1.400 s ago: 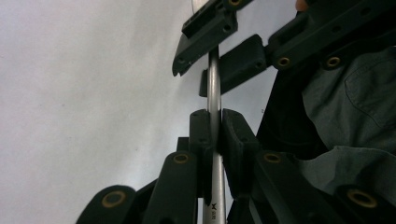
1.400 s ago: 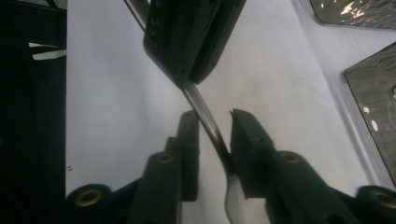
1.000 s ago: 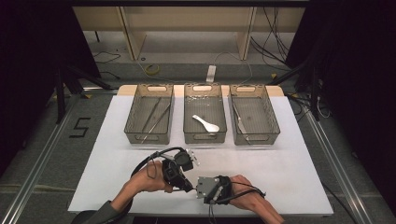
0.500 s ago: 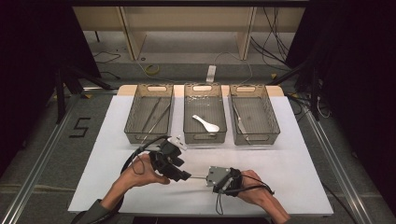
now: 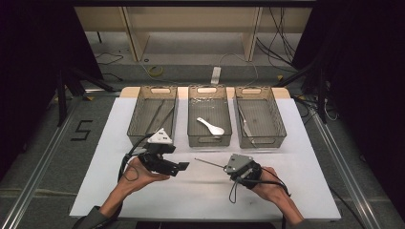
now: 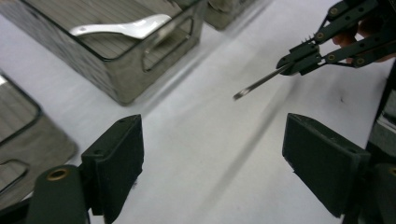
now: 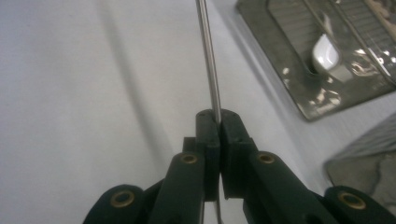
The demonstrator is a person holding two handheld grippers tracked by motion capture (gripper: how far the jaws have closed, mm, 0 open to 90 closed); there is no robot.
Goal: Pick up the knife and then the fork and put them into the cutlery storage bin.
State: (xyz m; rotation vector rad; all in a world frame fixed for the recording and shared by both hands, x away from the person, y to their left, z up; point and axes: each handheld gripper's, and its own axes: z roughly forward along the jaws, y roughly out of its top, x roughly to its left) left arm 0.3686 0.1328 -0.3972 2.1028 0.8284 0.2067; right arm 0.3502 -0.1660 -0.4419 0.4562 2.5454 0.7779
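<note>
While my right gripper (image 5: 224, 167) clamps a metal rod (image 5: 209, 163) pointing to ten o'clock, my left gripper (image 5: 184, 166) has just been opening, jaws wide and empty.

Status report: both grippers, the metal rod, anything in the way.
Left gripper open, fingers just spread, nothing between them. Right gripper shut on the metal rod, held above the white table. Path to the three trays unobstructed.

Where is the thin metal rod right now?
The thin metal rod is clamped in the right gripper, pointing left toward the open left gripper, above the white table in front of the middle grey bin.
</note>
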